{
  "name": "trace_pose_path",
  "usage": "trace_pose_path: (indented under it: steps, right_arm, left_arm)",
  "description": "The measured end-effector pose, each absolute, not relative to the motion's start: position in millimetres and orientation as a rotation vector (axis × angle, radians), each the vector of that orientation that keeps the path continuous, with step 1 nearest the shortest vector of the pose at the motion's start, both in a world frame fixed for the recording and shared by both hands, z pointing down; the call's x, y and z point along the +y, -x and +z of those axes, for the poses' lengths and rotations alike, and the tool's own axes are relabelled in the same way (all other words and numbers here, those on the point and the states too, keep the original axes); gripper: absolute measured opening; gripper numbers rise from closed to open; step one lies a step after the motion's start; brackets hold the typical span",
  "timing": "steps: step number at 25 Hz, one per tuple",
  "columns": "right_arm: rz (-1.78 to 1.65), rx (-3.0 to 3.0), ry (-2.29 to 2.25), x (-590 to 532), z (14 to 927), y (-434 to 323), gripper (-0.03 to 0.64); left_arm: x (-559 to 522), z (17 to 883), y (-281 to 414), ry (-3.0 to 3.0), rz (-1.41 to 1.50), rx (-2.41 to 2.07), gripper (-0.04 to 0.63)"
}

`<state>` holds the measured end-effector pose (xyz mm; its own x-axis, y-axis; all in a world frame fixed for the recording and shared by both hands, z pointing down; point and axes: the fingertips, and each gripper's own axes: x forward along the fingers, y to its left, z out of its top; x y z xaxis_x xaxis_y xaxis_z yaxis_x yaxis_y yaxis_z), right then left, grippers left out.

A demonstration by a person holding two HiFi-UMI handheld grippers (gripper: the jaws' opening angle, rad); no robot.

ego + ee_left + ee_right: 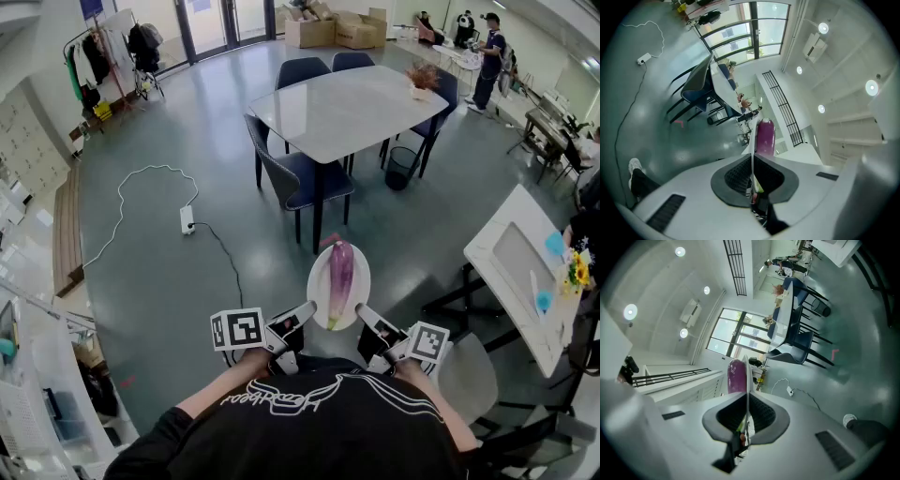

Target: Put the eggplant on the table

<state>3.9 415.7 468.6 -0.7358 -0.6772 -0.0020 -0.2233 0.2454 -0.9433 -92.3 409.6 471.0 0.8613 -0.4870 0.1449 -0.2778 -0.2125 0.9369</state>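
Observation:
A purple eggplant (340, 272) lies lengthwise on a white oval plate (321, 281) held above the floor in front of me. My left gripper (305, 315) is shut on the plate's near left rim and my right gripper (366, 316) on its near right rim. The left gripper view looks along the plate edge (751, 150) pinched between the left gripper (752, 167) pads, with the eggplant (765, 136) beyond. In the right gripper view the right gripper (746, 411) clamps the plate edge (747, 378) beside the eggplant (736, 376). The pale table (347, 108) stands ahead across the floor.
Dark blue chairs (300, 178) surround the table, which bears a small potted plant (422, 80). A black bin (401, 167) stands by its right legs. A power strip with cable (187, 218) lies on the floor at left. A white desk (520, 272) is at right. A person (489, 56) stands far back.

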Motion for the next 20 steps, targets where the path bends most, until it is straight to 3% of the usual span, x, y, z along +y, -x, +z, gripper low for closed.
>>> trace_pose_path:
  steps: [20]
  right_arm:
    - [-1.619,2.038,0.877,421,487,-3,0.018]
  left_arm:
    - [417,480,95,-1.757,-0.220,-0.587,0.020]
